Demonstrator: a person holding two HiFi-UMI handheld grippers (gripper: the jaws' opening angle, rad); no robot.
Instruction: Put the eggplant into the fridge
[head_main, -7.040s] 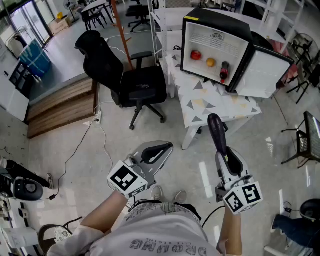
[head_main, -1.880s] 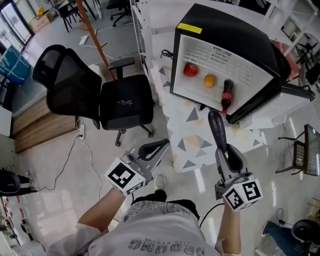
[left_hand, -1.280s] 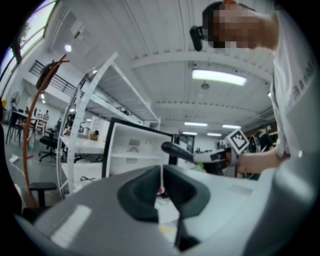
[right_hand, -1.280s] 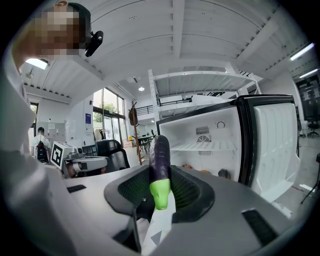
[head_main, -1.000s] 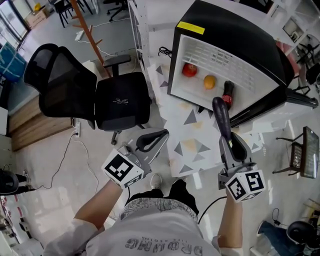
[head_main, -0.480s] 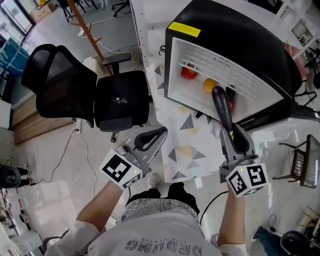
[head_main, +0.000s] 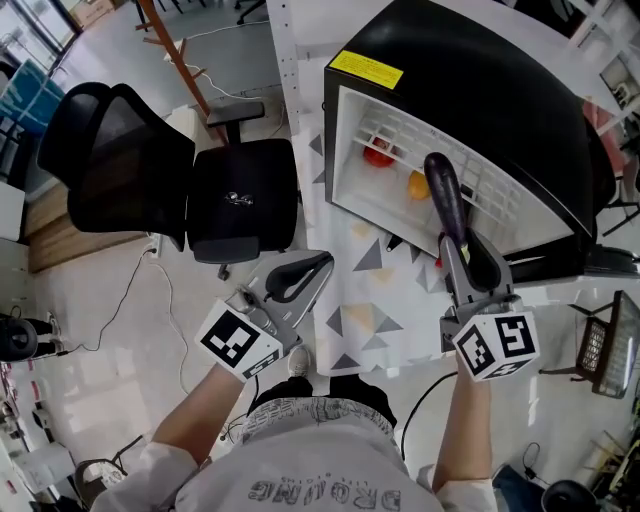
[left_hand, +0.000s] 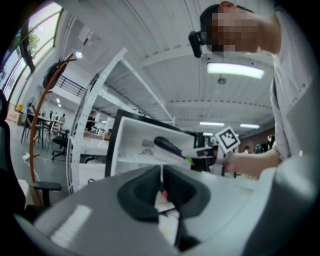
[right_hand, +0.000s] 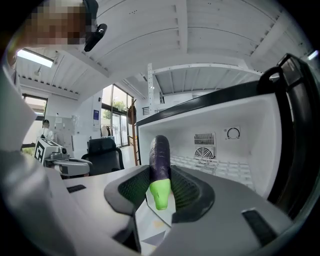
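Note:
A dark purple eggplant (head_main: 445, 195) with a green stem end (right_hand: 160, 192) sticks out forward from my right gripper (head_main: 462, 250), whose jaws are shut on its stem half. In the head view its tip lies over the white opening of the black mini fridge (head_main: 480, 90), which stands on a table with its door swung open. The right gripper view looks past the eggplant (right_hand: 160, 155) into the fridge's white inside (right_hand: 220, 145). My left gripper (head_main: 300, 280) hangs lower left, at the table's near edge, pads together with nothing between them (left_hand: 161, 185).
A red fruit (head_main: 378, 153) and an orange one (head_main: 418, 185) lie inside the fridge. The triangle-patterned table (head_main: 370, 300) carries it. The open door (right_hand: 295, 125) stands at the right. A black office chair (head_main: 150, 190) and a wooden coat stand (head_main: 175, 50) are to the left.
Both grippers have moved forward toward the fridge. The eggplant's tip, over the table front a second ago, now overlaps the fridge opening. The grip on it is unchanged.

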